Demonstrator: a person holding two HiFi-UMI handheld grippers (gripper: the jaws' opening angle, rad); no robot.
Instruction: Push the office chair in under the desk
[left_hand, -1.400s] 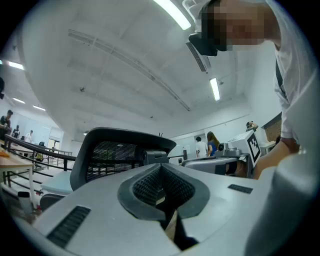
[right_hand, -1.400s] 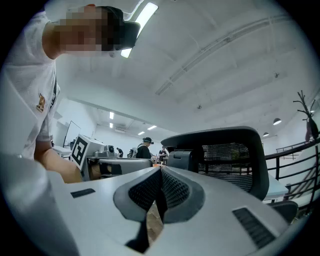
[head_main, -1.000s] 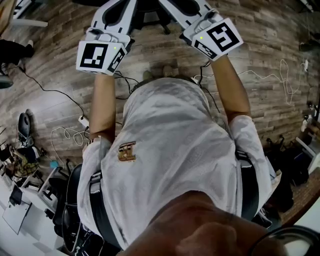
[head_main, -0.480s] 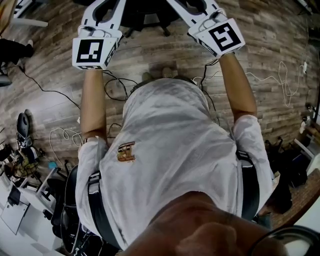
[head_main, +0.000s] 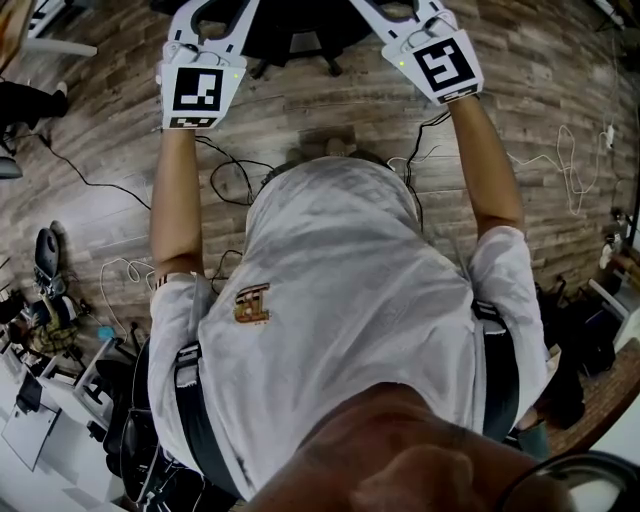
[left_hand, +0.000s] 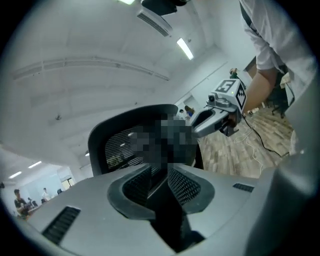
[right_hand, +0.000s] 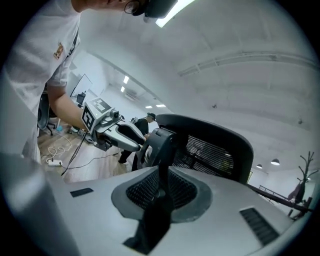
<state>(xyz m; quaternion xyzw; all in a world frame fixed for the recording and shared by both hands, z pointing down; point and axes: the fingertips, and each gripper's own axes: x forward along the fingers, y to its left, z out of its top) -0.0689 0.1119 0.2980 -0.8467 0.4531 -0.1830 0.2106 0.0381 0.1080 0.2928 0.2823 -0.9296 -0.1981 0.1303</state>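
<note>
Weight and rolling are what count with the black mesh-backed office chair (head_main: 290, 35), which stands on the wood-plank floor (head_main: 90, 150) straight ahead of the person, at the top of the head view. It looks heavy, but on its wheeled base it should roll under a steady push. The mesh back would give, so the rigid black plastic frame parts are the sound places to hold. Loose black cables (head_main: 228, 175) lie on the boards near the person's feet and might catch a wheel if the chair came backward. On the left, the bare left forearm (head_main: 172, 205) reaches straight forward and the left gripper (head_main: 208, 25) is clamped on a dark upright part of the chair, one jaw pressed to each side of it, with the curved backrest rising beyond. On the right, the right forearm (head_main: 487, 165) is stretched out likewise, angled slightly inward, and the right gripper (head_main: 395, 15) is closed on a matching black plastic arm of the chair. The two holds sit about level, which should drive the chair straight. No desk shows clearly in any view, so the remaining travel cannot be judged.
</note>
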